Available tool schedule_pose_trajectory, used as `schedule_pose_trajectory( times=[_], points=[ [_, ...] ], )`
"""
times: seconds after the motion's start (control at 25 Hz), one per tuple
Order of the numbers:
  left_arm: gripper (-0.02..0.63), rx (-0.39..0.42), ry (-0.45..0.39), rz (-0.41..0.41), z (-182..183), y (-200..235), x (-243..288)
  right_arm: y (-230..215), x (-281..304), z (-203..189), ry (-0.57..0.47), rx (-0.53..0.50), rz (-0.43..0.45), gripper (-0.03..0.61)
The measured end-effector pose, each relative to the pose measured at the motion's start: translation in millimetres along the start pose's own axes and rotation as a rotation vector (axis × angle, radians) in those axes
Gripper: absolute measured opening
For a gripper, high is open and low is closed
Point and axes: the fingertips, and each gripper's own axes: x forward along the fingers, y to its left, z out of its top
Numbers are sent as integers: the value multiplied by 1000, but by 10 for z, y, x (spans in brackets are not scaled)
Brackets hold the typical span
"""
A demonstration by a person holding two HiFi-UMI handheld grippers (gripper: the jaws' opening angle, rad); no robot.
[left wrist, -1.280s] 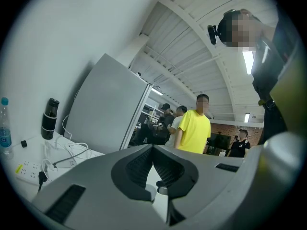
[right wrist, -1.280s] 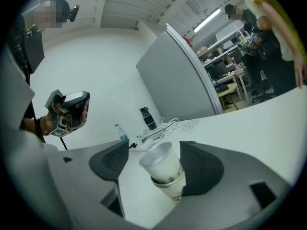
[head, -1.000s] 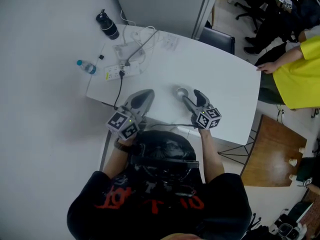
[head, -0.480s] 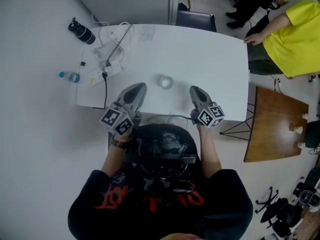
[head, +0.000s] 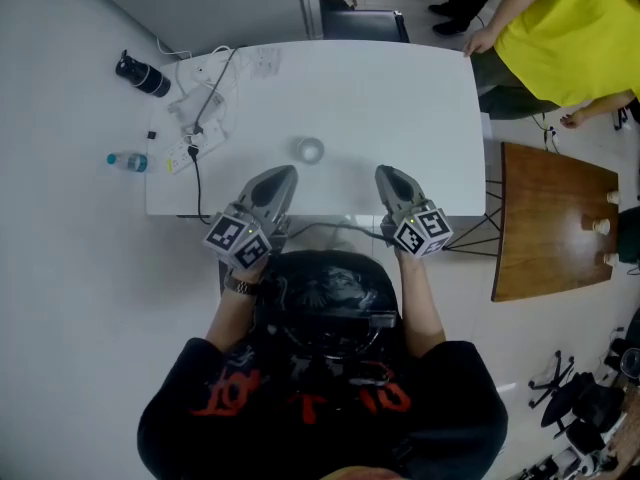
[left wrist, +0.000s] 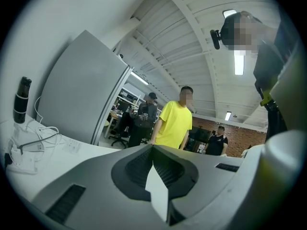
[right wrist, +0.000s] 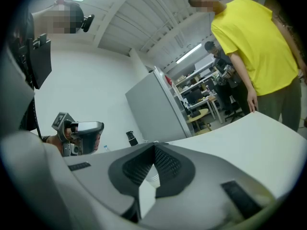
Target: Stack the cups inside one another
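in the head view, the left gripper (head: pixel 283 173) and the right gripper (head: pixel 386 172) are both closed tight and hold nothing. the cups (head: pixel 309 150) sit as one small pile on the white table (head: pixel 400 98), just past the two tips and not touching them. in the left gripper view and then the right gripper view, each pair of jaws is pressed together with nothing in between.

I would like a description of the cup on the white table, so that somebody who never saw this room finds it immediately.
Start from the white table in front of the person. Near its middle stands a small pale cup, seen from above as a round ring. It stands alone on bare tabletop, whereas the power strip and cables lie bunched at the table's left end.
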Motion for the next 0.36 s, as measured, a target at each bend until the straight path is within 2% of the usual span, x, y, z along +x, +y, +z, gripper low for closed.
schedule_pose_trajectory(
  times=[0.36],
  points=[
    [5, -38, 35, 25, -377, -361, -154, 159, -358, -42, 6, -3, 46, 6]
  ],
)
